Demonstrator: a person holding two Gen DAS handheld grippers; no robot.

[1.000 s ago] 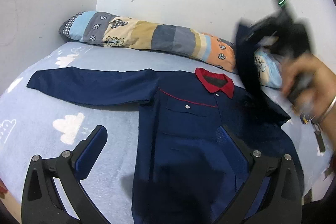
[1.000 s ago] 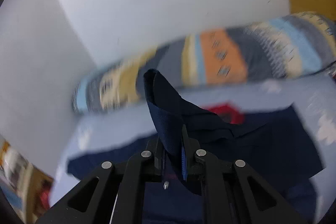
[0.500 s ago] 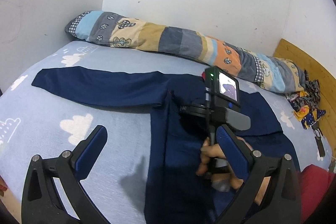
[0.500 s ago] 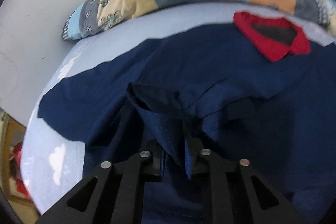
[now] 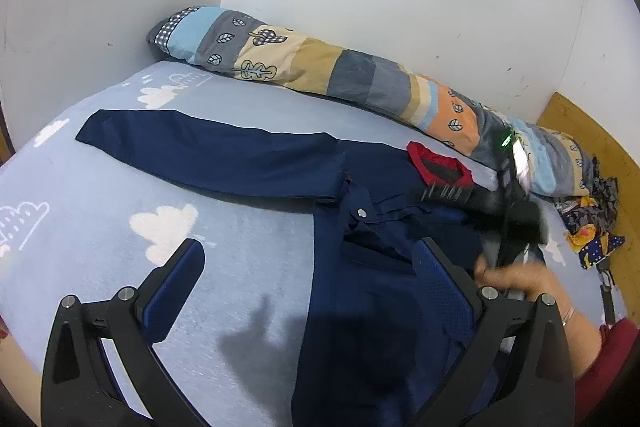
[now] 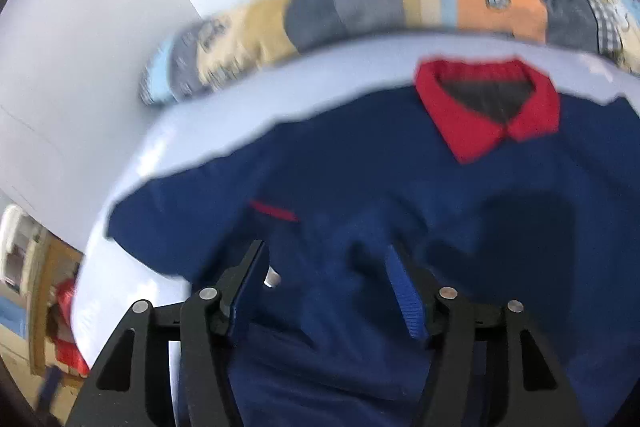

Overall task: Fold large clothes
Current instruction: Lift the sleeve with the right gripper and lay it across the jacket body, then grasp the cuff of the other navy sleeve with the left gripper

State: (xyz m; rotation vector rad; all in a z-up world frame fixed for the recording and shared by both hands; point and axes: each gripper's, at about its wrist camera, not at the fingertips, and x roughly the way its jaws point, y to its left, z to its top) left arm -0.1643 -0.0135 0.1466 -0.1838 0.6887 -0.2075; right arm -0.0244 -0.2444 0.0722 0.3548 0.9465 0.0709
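Observation:
A navy long-sleeved shirt with a red collar lies flat on the bed. Its left sleeve stretches out to the left. Its right sleeve is folded over the chest. My left gripper is open and empty, held above the shirt's left edge. My right gripper is open over the chest of the shirt, holding nothing; the view is blurred. It also shows in the left wrist view, blurred, beside the collar, with the hand behind it.
The bed has a light blue sheet with white clouds. A long striped patchwork pillow lies along the white wall. A wooden board and a heap of patterned cloth are at the right.
My right gripper carried the right sleeve across onto the chest, then opened and let it go. It now pulls back toward the collar. My left gripper stayed open, shifting slightly.

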